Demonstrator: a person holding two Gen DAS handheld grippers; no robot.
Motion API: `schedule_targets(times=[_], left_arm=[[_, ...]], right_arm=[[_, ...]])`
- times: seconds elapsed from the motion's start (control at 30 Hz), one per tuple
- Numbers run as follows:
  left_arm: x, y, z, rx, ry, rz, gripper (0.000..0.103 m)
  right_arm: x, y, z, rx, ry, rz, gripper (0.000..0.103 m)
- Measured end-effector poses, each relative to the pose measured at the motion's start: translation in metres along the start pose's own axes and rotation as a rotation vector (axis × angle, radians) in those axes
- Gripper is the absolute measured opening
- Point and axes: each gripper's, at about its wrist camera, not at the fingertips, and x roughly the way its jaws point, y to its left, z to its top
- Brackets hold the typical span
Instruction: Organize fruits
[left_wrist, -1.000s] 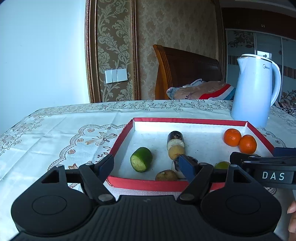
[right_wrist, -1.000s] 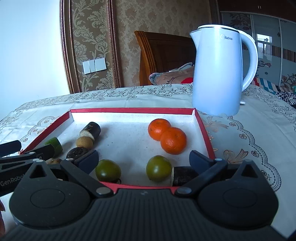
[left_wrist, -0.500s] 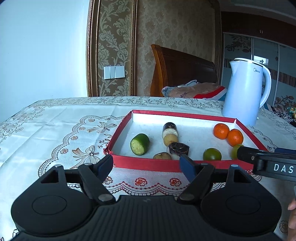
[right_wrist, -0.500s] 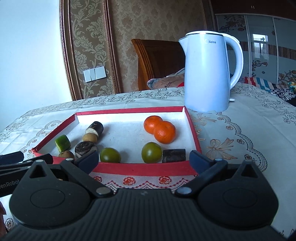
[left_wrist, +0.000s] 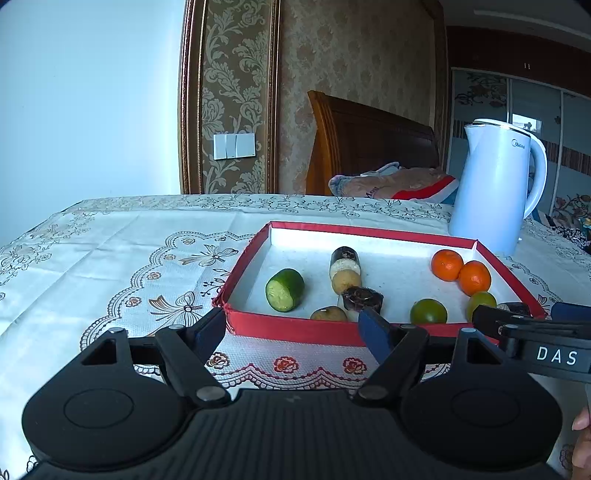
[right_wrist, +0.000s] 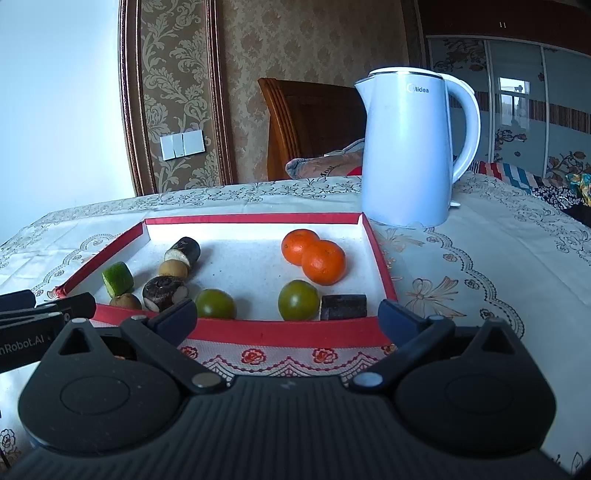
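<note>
Pretty much all the fruit is already sitting in the red-rimmed tray (right_wrist: 258, 328) on the tabletop (right_wrist: 480, 258), so the job is judged nearly done, or at least nothing is seen left outside the tray. Both tools are held back just short of the near rim: the left hand-held gripper (left_wrist: 295, 325) is spread wide with nothing in it, and the same is seen for the right hand-held gripper (right_wrist: 288, 317). Counted up: two oranges (right_wrist: 314, 254) touching each other at the back right, two green round fruits (right_wrist: 298, 300) near the front, one cut green piece (right_wrist: 117, 277) at the left, three dark chunks (right_wrist: 343, 306), and two small brown fruits (right_wrist: 173, 268). A white kettle (right_wrist: 406, 155) is parked behind the tray.
</note>
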Motion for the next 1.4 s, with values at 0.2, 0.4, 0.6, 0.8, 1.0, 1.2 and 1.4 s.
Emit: schedule_targets(times=[0.2,0.4,0.6,0.8,1.0,1.2,1.4], left_arm=[[0.0001,-0.0016,-0.0004,0.012,-0.009,0.004,0.079],[-0.0004,-0.0034,-0.0012,0.022,-0.017,0.010,0.079],[-0.0005,-0.0043,-0.0016,0.028,-0.017,0.008,0.079],[-0.0005,-0.0045,-0.0015,0.030,-0.019,0.011,0.079],[-0.0010,-0.0053,-0.0024,0.039,-0.023,0.020,0.079],[-0.0002,-0.0034,-0.0016,0.026,-0.014,0.022,0.079],[0.0001,-0.0033,-0.0019,0.032,-0.012,0.026,0.079]], right_arm=[[0.0010,0.0013,-0.0003,-0.006,0.006,0.003,0.103],[0.0012,0.0013,-0.0005,-0.004,0.011,0.008,0.103],[0.0013,0.0013,-0.0007,-0.004,0.011,0.008,0.103],[0.0020,0.0012,-0.0009,-0.004,0.015,0.011,0.103],[0.0021,0.0000,-0.0015,0.003,0.021,0.014,0.103],[0.0024,-0.0006,-0.0020,0.004,0.030,0.018,0.103],[-0.0003,-0.0029,-0.0036,0.016,0.040,0.027,0.103]])
